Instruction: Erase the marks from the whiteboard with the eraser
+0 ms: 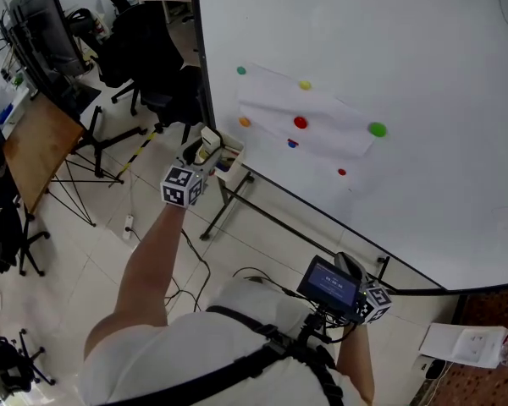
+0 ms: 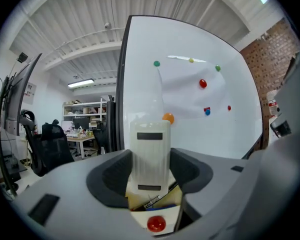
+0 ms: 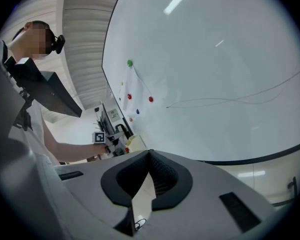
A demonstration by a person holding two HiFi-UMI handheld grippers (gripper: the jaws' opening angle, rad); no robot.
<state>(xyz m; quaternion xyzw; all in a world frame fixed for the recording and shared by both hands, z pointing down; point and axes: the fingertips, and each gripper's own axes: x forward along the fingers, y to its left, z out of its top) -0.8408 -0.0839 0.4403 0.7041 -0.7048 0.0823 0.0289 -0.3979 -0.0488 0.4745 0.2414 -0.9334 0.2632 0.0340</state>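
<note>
Head view, with both gripper views. The whiteboard (image 1: 423, 49) fills the upper right of the head view. A sheet of paper (image 1: 309, 112) lies flat against it, with round magnets at its edges, among them a green magnet (image 1: 377, 128) and a red magnet (image 1: 300, 123).

The left gripper (image 1: 203, 152), at centre left of the head view, is beside the board's lower left corner. Its jaws are clamped on the eraser (image 2: 151, 149), a pale upright block that fills the centre of the left gripper view. The eraser appears just off the board surface; contact cannot be confirmed. Below it sits a small open box (image 2: 162, 204) containing a red ball-shaped piece (image 2: 156, 224).

The right gripper (image 3: 150, 156) is low at the bottom right of the head view, well apart from the left. Its jaws are closed tip to tip with nothing between them.

The marks (image 3: 230, 101) (thin curved lines, visible in the right gripper view) run across the board right of the magnets.

Office chairs (image 1: 144, 41) stand at upper left.
</note>
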